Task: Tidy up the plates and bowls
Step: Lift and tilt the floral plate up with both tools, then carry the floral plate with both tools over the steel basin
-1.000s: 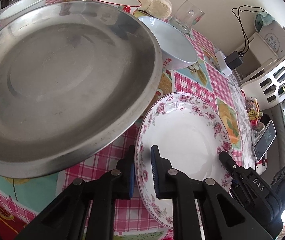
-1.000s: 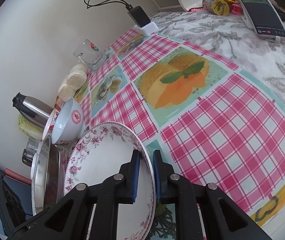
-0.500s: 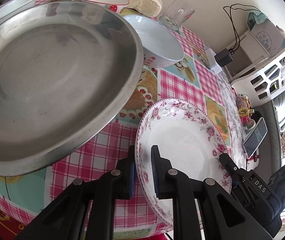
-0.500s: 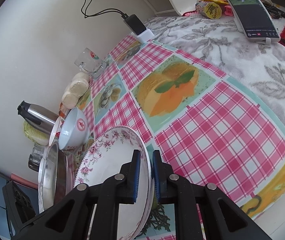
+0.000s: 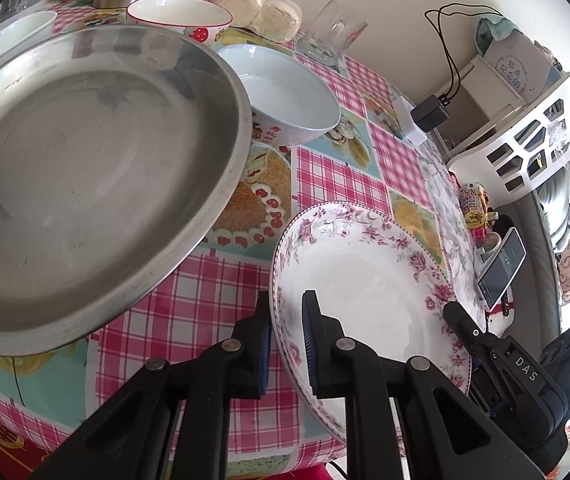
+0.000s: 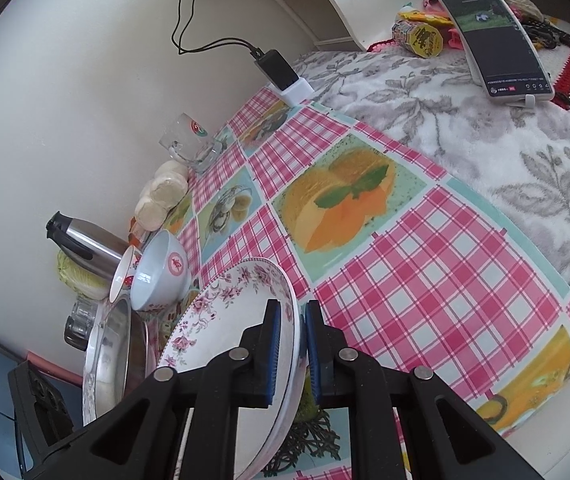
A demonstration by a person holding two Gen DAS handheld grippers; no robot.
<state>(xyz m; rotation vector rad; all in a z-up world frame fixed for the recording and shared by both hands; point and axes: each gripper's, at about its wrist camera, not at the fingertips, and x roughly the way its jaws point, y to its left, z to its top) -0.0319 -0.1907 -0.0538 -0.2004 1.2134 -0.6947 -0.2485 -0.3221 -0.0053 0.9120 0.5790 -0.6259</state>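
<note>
Both grippers hold a white plate with a pink floral rim (image 5: 365, 292) (image 6: 225, 332), tilted just above the checked tablecloth. My left gripper (image 5: 287, 304) is shut on its near left rim. My right gripper (image 6: 300, 312) is shut on the opposite rim, and in the left wrist view the right gripper (image 5: 451, 312) shows at the plate's right edge. A large steel plate (image 5: 85, 168) (image 6: 109, 356) lies to the left, apart from the floral plate. Behind it are a white bowl (image 5: 285, 92) (image 6: 165, 272) and a red-rimmed strawberry bowl (image 5: 179, 14).
Along the wall stand a glass mug (image 5: 333, 32), pale buns (image 5: 261, 8), a steel thermos (image 6: 85, 244) and a small white bowl (image 5: 13, 36). A charger (image 6: 277, 68), a phone (image 6: 493, 36) on a leaf-patterned blanket, and a white basket (image 5: 525, 148) lie to the right.
The floral plate, held by both grippers, has come out from under the steel plate's edge and now sits clear of it. The table looks slightly farther below in the right view.
</note>
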